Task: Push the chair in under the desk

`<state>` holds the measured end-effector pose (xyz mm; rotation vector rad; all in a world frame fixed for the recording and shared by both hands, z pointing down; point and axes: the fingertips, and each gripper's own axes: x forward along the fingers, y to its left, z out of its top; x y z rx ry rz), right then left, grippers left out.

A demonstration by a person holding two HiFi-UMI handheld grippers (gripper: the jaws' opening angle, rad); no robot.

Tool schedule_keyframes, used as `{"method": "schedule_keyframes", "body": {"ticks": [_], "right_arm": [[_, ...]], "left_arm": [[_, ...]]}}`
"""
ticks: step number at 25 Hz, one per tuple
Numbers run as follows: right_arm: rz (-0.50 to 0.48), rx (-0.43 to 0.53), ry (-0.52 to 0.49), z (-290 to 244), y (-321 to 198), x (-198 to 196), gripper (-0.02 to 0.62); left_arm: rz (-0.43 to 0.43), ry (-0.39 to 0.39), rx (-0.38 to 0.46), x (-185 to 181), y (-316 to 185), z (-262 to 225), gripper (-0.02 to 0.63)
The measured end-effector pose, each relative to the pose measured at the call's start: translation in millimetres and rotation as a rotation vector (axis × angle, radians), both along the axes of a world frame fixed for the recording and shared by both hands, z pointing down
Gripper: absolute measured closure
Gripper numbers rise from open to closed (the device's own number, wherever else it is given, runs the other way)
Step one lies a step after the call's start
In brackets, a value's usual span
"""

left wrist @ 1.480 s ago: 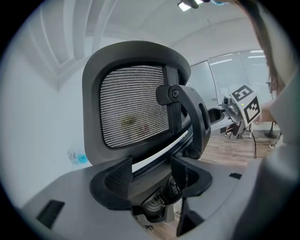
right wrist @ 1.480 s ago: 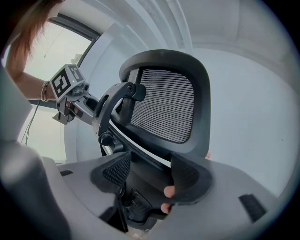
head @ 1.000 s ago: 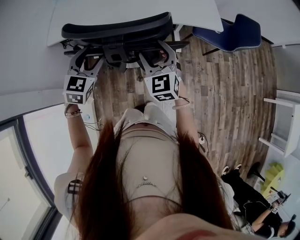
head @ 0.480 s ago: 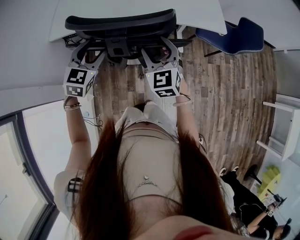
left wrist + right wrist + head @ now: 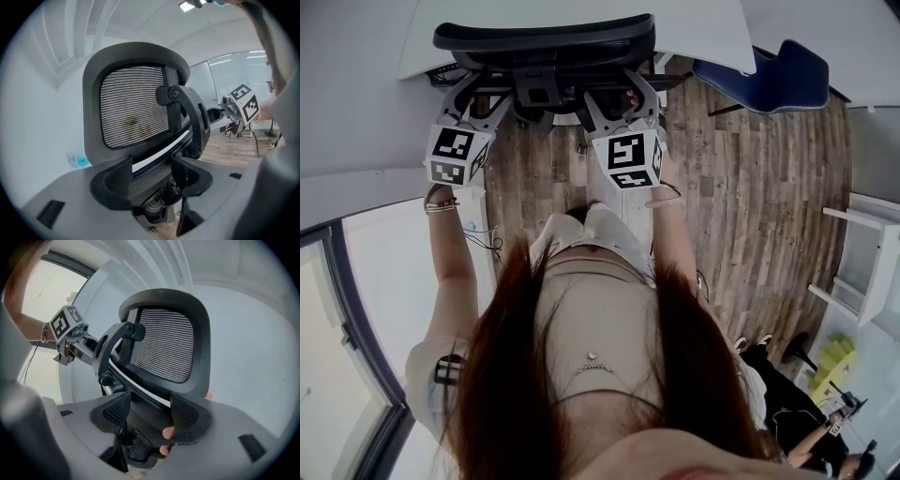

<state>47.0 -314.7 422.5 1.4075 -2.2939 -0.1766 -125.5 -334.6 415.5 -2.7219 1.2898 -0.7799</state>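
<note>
The black chair [image 5: 546, 42] stands at the far end of the scene. Its mesh backrest sits right against the near edge of the white surface [image 5: 694, 23], and the seat cannot be seen from above. Both grippers are up against the back of the chair, 1 on each side of the central support.

The left gripper [image 5: 152, 174] has its 2 jaws apart, and the lower frame of the backrest runs across the gap between them. Whether the pads touch the frame cannot be told. The right gripper [image 5: 151, 414] is the same, with its jaws spread and the curved lower rim of the backrest lying between them. The person's fingertips [image 5: 168, 432] show just under its right jaw.

Each gripper view catches the other gripper's marker cube beyond the chair's support arm. A bracelet [image 5: 442, 202] sits on the left wrist.

The floor [image 5: 750, 206] is wood plank. A blue chair [image 5: 769, 70] stands to the far right by the same surface. A white shelf [image 5: 862, 258] is at the right edge, and another person [image 5: 792, 384] sits at the near right.
</note>
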Motion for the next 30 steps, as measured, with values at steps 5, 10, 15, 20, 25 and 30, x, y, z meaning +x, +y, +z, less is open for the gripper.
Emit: {"method": "schedule_keyframes", "body": {"ticks": [5,10,15,20,25,30], "right_arm": [[0.001,-0.009,0.002,-4,-21,-5,0.324],[-0.001,-0.006,0.003,-2,-21,-6,0.324],[-0.001,-0.006,0.003,-3,-25,-8,0.324],[0.002,-0.008,0.001,-1,-26,-10,0.324],[0.006,-0.002,-0.001,-1,-27,-10,0.324],[0.008,-0.001,-0.003,-1,-26,-10,0.324]], "left_arm": [[0.003,0.002,-0.009,-6,-21,-4,0.357],[0.000,0.003,-0.006,-6,-21,-1,0.357],[-0.001,0.002,-0.007,-9,-24,-2,0.357],[0.002,0.004,-0.011,-9,-25,0,0.357],[0.007,0.005,-0.004,-9,-28,0,0.357],[0.009,0.004,-0.001,-9,-27,-1,0.357]]}}
